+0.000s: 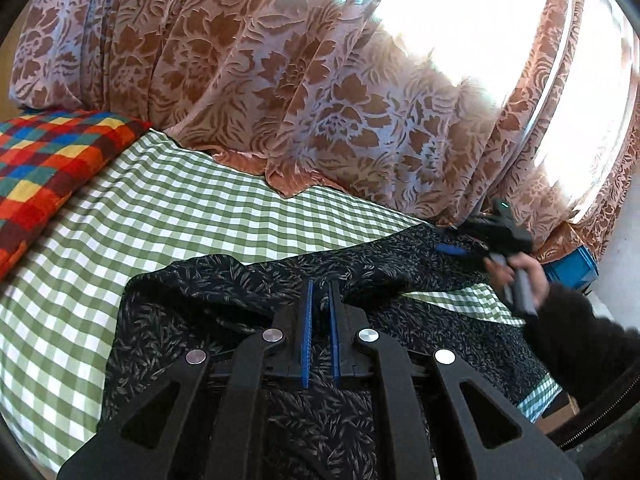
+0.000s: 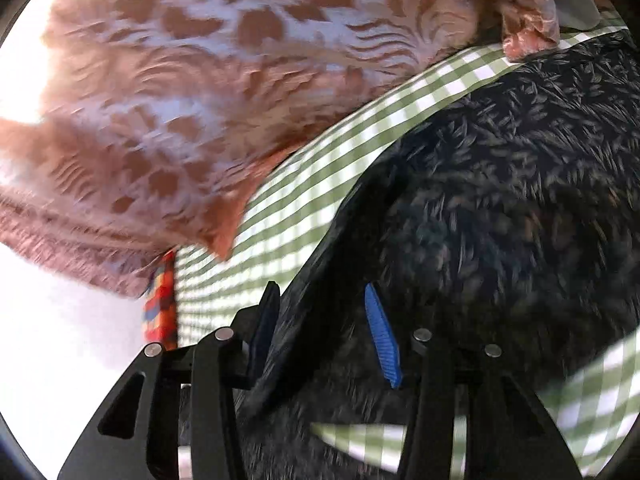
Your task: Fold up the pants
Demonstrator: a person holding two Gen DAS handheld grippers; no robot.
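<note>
From the left wrist view, my left hand-held gripper has its blue pads drawn narrow, nearly together, with a fold of the pants bunched at the tips. I judge it pinched on the fabric, though the thin gap I can see between the pads leaves that a little uncertain. The pants, dark with a fine leaf print, lie across the bed, on its green checked sheet, with a raised edge running off to the right. There the person's hand holds the right hand-held gripper at the far end of that edge, close to the patterned curtain. A bright multicoloured checked pillow sits well apart at the left. The only container I can see is a blue crate beyond the bed's right end. Only its side and rim show, so I cannot say what is in it.

From the right wrist view, which is motion-blurred, the right hand-held gripper stands wide, and the pants fill the space between and beyond its fingers. It grips nothing that I can make out. The curtain hangs close on the left, over the bed.

To do this step well, I would close the right pads on the edge only once both layers sit between them, keep the curtain hem out of the bite, then lift both ends level so the cloth carries over without twisting.
</note>
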